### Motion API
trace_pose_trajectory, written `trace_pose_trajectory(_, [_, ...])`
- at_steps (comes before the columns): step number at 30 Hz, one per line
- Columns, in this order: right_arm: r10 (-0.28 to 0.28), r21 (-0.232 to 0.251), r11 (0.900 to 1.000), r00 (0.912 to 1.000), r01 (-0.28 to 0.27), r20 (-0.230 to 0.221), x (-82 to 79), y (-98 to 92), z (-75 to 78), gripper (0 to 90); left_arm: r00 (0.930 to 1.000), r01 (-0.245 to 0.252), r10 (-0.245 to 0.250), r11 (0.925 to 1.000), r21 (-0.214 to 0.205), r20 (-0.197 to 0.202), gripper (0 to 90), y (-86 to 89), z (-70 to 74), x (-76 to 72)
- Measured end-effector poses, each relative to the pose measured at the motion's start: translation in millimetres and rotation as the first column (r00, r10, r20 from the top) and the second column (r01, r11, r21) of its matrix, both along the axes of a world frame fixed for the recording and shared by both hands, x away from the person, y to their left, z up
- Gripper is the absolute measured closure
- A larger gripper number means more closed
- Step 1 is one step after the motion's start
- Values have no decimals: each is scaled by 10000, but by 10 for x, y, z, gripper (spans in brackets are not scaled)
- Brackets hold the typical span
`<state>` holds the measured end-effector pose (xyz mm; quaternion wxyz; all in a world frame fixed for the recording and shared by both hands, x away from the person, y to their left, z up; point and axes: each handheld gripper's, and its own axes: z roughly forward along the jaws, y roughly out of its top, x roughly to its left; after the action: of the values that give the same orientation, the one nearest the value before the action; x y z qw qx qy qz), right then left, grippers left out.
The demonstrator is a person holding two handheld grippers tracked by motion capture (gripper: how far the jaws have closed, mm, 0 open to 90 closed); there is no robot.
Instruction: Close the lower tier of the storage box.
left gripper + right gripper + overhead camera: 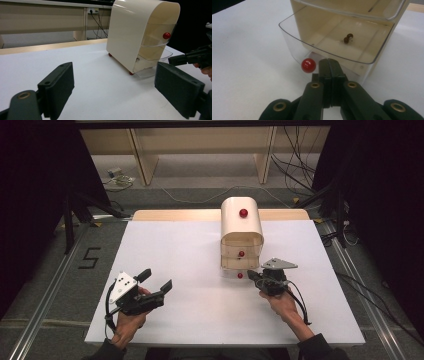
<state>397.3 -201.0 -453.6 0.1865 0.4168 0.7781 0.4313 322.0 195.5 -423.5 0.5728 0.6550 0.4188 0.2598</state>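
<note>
The right gripper [329, 62], jaws pressed together on nothing, sits just beside the red knob [308, 65] of the cabinet's bottom drawer [327, 53], which stands partly out; nudged sideways, it could skew the drawer. Left gripper [156, 280] gapes apart, well left of the cabinet [241, 227]

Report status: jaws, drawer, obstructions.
Left gripper open, idle. Right gripper shut, empty, beside red knob. Bottom drawer pulled partly out. Nothing in the way.

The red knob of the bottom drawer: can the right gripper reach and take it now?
Probably yes to reach, but not to take yet. The right gripper sits just beside the red knob with nothing between them, but its jaws are shut; it must open first.
</note>
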Motion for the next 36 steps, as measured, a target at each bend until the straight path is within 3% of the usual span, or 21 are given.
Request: trace_pose_trajectory(36, [-540,-71,9985,9985,541,107,120,15,-78,900,10000,30,-30,10000,1,-31,155,-10,-3,5])
